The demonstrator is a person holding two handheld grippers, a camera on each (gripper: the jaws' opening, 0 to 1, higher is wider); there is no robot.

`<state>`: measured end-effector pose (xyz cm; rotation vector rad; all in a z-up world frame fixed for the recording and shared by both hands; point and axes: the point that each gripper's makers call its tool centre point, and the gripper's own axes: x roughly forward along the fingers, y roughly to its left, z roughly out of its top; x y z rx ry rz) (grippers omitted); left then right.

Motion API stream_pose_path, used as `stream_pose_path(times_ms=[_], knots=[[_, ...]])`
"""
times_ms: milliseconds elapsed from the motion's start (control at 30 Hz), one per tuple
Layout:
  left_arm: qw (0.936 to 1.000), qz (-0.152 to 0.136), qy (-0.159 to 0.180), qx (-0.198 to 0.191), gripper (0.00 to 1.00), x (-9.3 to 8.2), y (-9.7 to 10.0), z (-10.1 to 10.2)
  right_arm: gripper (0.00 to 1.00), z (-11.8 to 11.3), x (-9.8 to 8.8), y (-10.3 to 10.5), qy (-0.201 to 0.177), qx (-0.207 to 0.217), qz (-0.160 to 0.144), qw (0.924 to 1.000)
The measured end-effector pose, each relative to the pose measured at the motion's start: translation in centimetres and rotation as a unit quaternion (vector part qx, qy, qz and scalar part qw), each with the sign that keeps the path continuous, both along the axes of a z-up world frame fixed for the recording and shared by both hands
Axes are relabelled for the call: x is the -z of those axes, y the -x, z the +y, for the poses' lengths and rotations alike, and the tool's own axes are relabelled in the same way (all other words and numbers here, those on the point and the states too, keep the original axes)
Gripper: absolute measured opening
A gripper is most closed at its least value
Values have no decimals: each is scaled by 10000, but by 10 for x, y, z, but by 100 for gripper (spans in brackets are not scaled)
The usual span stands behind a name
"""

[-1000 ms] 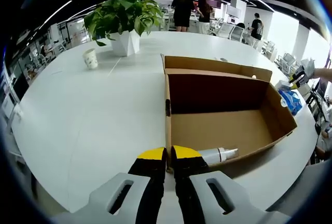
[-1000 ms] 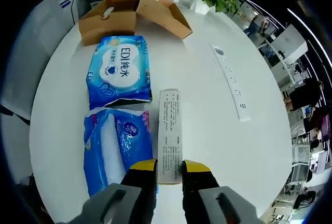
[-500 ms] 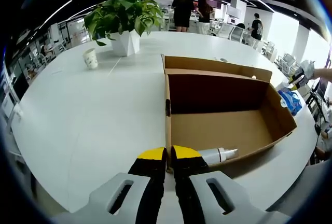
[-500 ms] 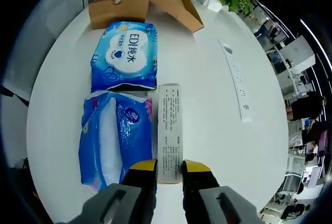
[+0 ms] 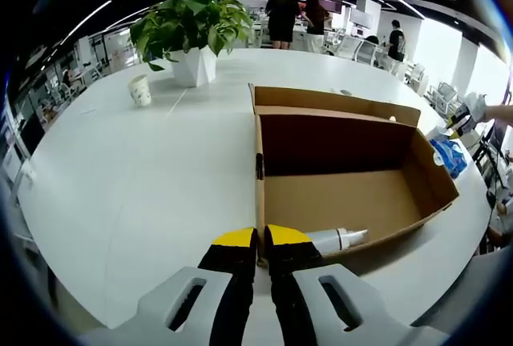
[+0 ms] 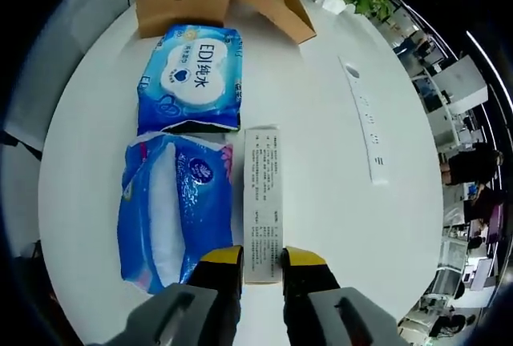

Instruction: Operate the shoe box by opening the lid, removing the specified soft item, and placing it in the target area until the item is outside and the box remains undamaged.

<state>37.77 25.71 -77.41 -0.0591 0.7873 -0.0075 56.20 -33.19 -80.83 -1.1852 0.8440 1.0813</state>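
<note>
You had the left gripper [image 5: 262, 238] pinched on the near wall of the shoe box [image 5: 345, 194], jaws together on the cardboard edge at its near corner, most likely to pin the box while the other hand worked, so that it neither slid nor tore. The lid stood open and the inside was nearly bare: a white spray bottle [image 5: 337, 239] lay along the near wall, just beside your jaws. Beyond the box, the potted plant [image 5: 192, 30] and a paper cup [image 5: 140, 90] stood toward the table's far edge.

Your right gripper [image 6: 261, 256] hovered with jaws slightly apart, holding nothing, above the near end of a flat white carton [image 6: 263, 190]. Just beside the carton lay a blue tissue pack [image 6: 172, 206], and touching its far end a wet-wipes pack [image 6: 192, 80], both out on the table [image 6: 321, 162] between you and the box. The soft items looked already removed and set down together.
</note>
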Motion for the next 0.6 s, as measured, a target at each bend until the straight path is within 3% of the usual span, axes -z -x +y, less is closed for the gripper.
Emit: stream_pose_path(times_ms=[600], knots=[[10000,-7,35,13,3,1,-1,1,22,7,-9,-8,-223,433,-157,9987]])
